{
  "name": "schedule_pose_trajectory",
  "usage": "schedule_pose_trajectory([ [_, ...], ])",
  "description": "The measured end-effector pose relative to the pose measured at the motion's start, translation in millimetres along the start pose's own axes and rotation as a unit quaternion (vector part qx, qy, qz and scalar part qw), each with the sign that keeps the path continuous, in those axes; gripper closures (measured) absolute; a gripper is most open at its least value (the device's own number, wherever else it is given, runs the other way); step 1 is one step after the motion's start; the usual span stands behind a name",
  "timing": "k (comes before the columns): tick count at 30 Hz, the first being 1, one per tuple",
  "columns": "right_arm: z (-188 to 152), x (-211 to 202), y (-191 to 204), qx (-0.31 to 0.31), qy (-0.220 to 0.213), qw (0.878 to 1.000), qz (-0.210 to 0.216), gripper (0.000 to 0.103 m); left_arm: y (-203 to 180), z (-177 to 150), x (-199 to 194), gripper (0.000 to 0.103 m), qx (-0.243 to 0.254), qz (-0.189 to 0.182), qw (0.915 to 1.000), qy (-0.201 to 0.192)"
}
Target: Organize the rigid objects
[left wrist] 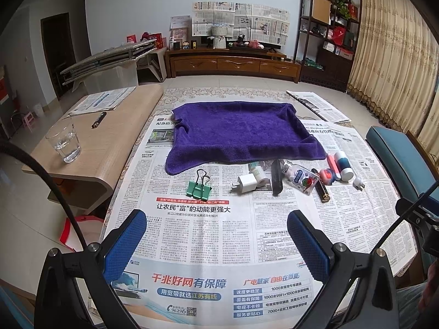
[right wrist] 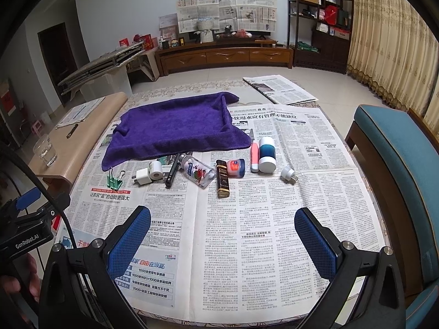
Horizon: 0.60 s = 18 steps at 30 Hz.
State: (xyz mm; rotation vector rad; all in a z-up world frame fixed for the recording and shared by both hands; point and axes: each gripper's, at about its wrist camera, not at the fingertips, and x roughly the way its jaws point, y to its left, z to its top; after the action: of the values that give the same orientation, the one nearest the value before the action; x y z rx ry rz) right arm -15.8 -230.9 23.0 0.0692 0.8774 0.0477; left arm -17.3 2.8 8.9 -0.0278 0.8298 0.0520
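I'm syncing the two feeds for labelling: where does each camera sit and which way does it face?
Left wrist: on the left tool, open, facing forward over the newspaper-covered table toward the purple towel and green binder clip; the right tool's edge shows at far right.
Right wrist: on the right tool, open, further right, facing the same way; a hand and the left tool's body show at left.
Shared: towel, clip, white charger, row of small items.

Green binder clip (left wrist: 199,187), white charger (left wrist: 246,184), bottles (right wrist: 198,170) in row before purple towel (left wrist: 238,131).
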Motion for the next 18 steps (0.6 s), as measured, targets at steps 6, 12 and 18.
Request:
schedule_pose_trajectory([
  [6,-0.1,0.1,0.4,-0.001,0.001,1.000,0.002,0.000,-1.3,1.3,-0.1,0.000,-0.001,0.000,1.0000,-0.001],
  [12,-0.7,1.4,0.1,0.002,0.002,1.000,0.001,0.000,-2.4,2.3,1.0,0.000,0.001,0.004,1.0000,-0.002],
  [18,-0.7,2.5,-0.7,0.003,-0.001,1.000,0.005,0.000,1.1,5.7,9.9,0.000,-0.003,0.004,1.0000,0.002],
])
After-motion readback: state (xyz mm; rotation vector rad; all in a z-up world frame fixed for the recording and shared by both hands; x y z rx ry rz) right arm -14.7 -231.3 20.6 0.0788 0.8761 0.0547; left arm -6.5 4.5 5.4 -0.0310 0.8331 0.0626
